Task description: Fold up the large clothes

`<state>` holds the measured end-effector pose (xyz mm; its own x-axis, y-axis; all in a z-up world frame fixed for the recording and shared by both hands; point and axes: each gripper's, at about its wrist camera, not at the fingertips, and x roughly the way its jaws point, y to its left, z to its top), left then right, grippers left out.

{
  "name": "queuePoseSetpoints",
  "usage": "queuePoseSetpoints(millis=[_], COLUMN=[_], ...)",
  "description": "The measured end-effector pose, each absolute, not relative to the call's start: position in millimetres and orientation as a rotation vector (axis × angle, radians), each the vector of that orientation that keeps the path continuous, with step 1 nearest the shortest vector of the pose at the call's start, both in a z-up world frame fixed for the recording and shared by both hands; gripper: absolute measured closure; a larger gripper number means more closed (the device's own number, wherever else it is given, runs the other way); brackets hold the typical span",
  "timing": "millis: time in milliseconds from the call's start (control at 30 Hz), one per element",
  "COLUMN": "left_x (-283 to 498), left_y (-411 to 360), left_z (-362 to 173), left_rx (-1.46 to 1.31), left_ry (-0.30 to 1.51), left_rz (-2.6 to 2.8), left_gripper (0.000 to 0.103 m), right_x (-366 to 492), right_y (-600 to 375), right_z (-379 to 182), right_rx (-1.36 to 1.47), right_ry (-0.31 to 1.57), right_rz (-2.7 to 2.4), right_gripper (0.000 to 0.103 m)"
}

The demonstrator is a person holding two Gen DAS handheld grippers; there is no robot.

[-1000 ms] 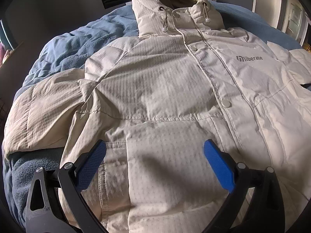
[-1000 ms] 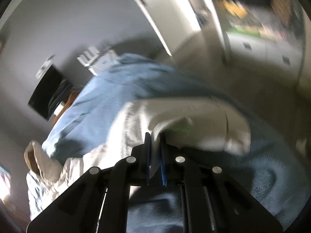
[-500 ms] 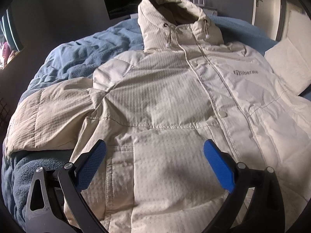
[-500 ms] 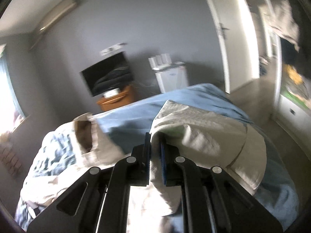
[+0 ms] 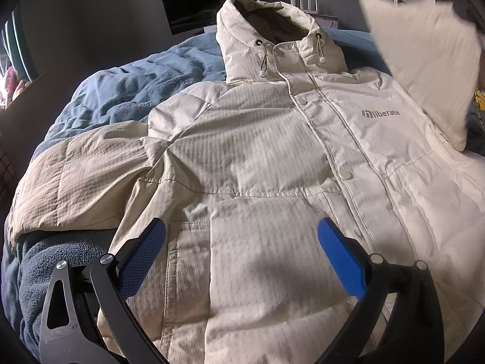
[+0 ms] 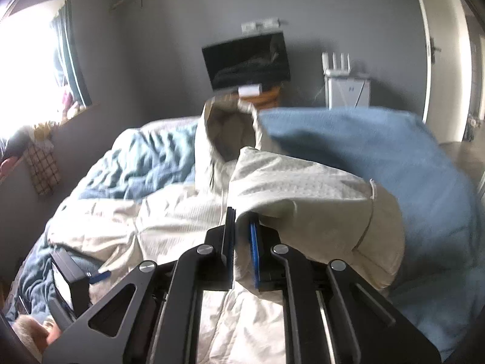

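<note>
Right gripper [image 6: 241,236] pinching the cream sleeve [image 6: 306,194], lifted above the jacket's chest. Left gripper [image 5: 239,251] spread wide, holding nothing, hovering over the lower front of the jacket [image 5: 257,157]. Jacket laid face up, snapped shut, hood [image 5: 266,27] at the far end, on a blue blanket [image 5: 127,91] covering the bed. Dark screen [image 6: 247,60] on the grey wall beyond.

Jacket [image 5: 257,157] hem cut off by the near frame edge, behind the left gripper [image 5: 242,251]. Raised sleeve [image 5: 424,60], far right, motion-blurred; its cuff end passes out of view. Hood [image 6: 227,133] blurred in right wrist view.
</note>
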<state>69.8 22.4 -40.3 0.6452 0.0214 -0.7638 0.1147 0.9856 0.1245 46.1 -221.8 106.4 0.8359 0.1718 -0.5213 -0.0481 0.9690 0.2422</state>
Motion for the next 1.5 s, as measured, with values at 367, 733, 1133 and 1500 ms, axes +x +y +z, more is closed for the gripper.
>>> queuePoseSetpoints(millis=[367, 733, 1133, 1500], left_x=[71, 67, 87, 97], left_y=[21, 19, -46, -178], left_z=[-49, -43, 26, -3], left_rx=[0.165, 0.194, 0.171, 0.381], left_ry=[0.91, 0.89, 0.834, 0.841], left_rz=[-0.044, -0.026, -0.247, -0.435], left_gripper=[0.006, 0.006, 0.006, 0.012], right_x=[65, 24, 9, -3], right_y=[-197, -188, -306, -370], right_z=[2, 25, 63, 39], right_rx=[0.222, 0.054, 0.236, 0.444], right_ry=[0.811, 0.71, 0.536, 0.508], right_rz=[0.22, 0.242, -0.167, -0.311], right_gripper=[0.095, 0.015, 0.007, 0.007])
